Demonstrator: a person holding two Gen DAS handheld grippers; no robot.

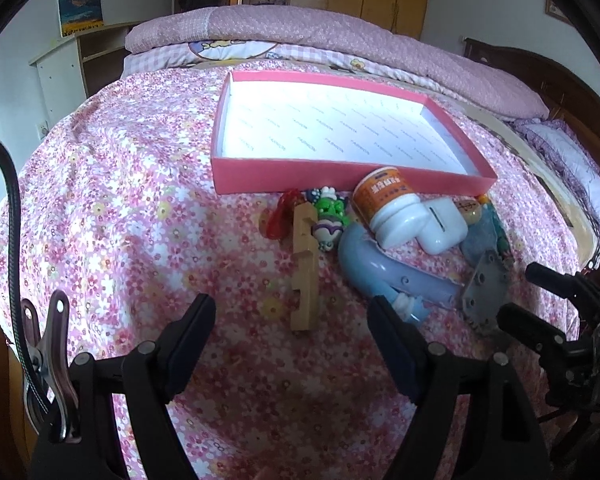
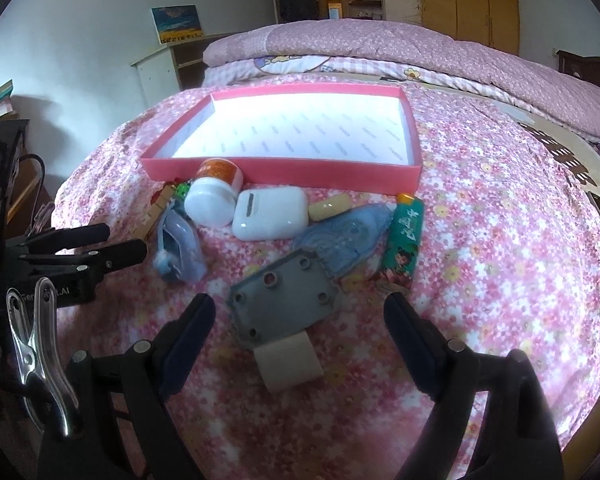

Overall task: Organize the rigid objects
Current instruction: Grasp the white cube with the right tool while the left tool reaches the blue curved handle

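Covering the whole work area: floral pink bedspread (image 1: 120, 200). Landmark is the pink-walled box (image 2: 284, 170) with white printed lining, sitting flat on it, nothing inside. All loose items lie in a cluster along the box's near wall.

Largest to smallest:
- blue curved plastic tube (image 1: 364, 258), just near of the box, under the bottle
- grey metal plate (image 2: 286, 296) with holes, furthest from the box, a beige tab sticking out of its near edge
- wooden notched piece (image 1: 303, 268), running away from the box's near wall toward the left gripper
- blue tape dispenser (image 2: 342, 240), between plate and box
- white earbud case (image 2: 270, 214), close to the box wall
- white bottle with orange label (image 1: 388, 204), on its side, base touching the box wall
- green lighter (image 2: 402, 244), off the box's near right corner
- small green toy figure (image 1: 329, 216), by the wall

Left gripper (image 1: 292, 318): fingers apart, empty, straddling the wooden piece's near end.
Right gripper (image 2: 300, 316): fingers apart, empty, either side of the plate.
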